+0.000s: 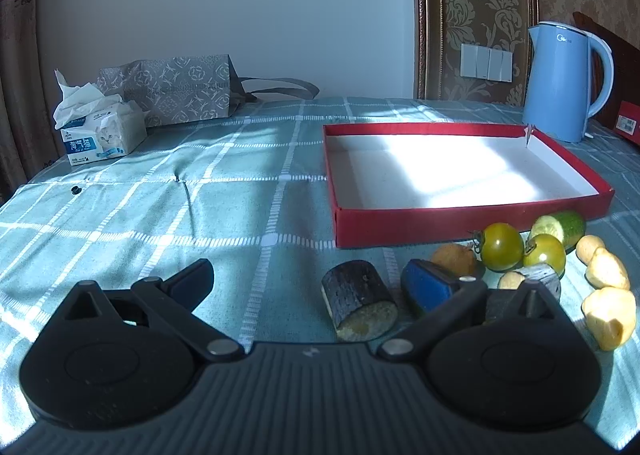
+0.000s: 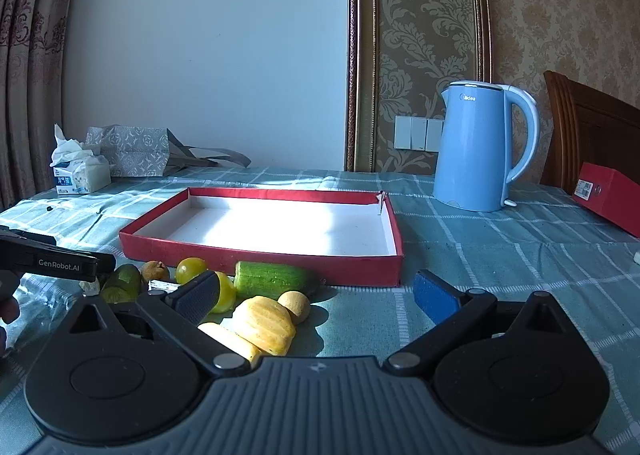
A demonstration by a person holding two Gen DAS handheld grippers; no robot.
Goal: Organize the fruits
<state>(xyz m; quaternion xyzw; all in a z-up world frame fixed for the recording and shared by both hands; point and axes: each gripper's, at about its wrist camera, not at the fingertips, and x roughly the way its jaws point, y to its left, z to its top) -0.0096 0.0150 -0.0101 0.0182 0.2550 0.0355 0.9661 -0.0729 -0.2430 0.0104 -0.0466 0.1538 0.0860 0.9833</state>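
Note:
An empty red tray (image 1: pixel 440 225) with a white floor lies on the checked cloth; it also shows in the right wrist view (image 2: pixel 260 257). In front of it lie fruits: a dark-skinned cut piece (image 1: pixel 358 303), two green-yellow tomatoes (image 1: pixel 502 247), a cucumber piece (image 1: pixel 560 225), a brown fruit (image 1: pixel 454 259), yellow peeled pieces (image 1: pixel 608 317). My left gripper (image 1: pixel 314 281) is open, the dark piece between its fingers. My right gripper (image 2: pixel 324 293) is open over the yellow pieces (image 2: pixel 264 323), near a cucumber (image 2: pixel 272 279) and a tomato (image 2: pixel 191 269). The left gripper's body (image 2: pixel 60 265) shows at the left.
A blue kettle (image 2: pixel 476 151) stands behind the tray at the right. A tissue box (image 1: pixel 102 135) and a patterned bag (image 1: pixel 172 91) sit at the back left. A red box (image 2: pixel 608 197) lies at the far right, by a wooden chair.

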